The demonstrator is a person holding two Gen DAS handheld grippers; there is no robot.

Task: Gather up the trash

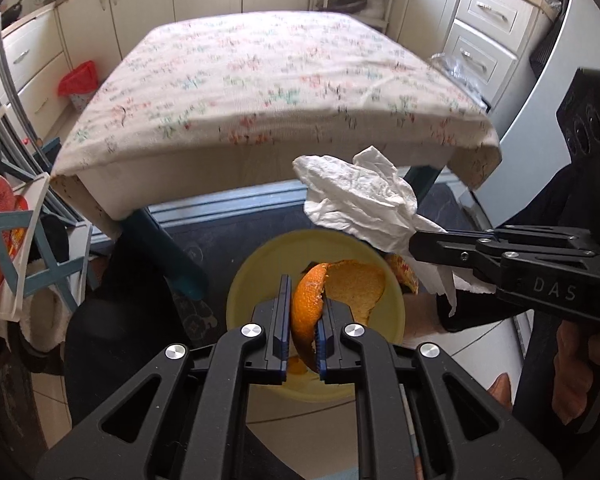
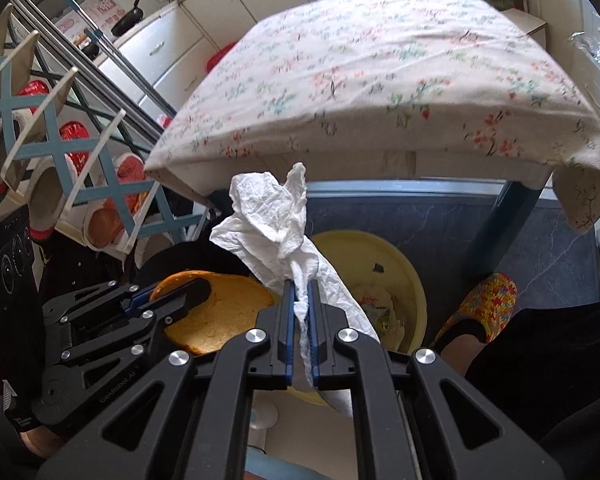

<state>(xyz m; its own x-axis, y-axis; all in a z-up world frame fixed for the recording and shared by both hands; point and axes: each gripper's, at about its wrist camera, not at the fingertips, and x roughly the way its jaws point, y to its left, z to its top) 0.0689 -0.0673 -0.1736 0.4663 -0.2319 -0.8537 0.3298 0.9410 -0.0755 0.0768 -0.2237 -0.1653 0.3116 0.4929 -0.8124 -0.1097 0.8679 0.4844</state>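
Orange peel (image 1: 306, 312) is pinched between the blue pads of the left gripper (image 1: 303, 312), jaws clenched on it. It is a curled strip, bright pitted orange outside, paler yellow-orange pith inside, with a broad flap spreading right of the jaws. It hangs directly over a yellow bin (image 1: 252, 280) on the floor. Crumpled white tissue (image 2: 276, 232) is clamped in the right gripper (image 2: 300, 308), jaws closed tight on its twisted lower part; the wrinkled upper part fans out above the fingertips, a tail hangs below. It is also above the yellow bin, just beside the peel. Some scraps already lie inside the bin. Behind stands a table with floral tablecloth (image 1: 260, 80). A foot in a patterned slipper (image 2: 484, 304) is right of the bin.
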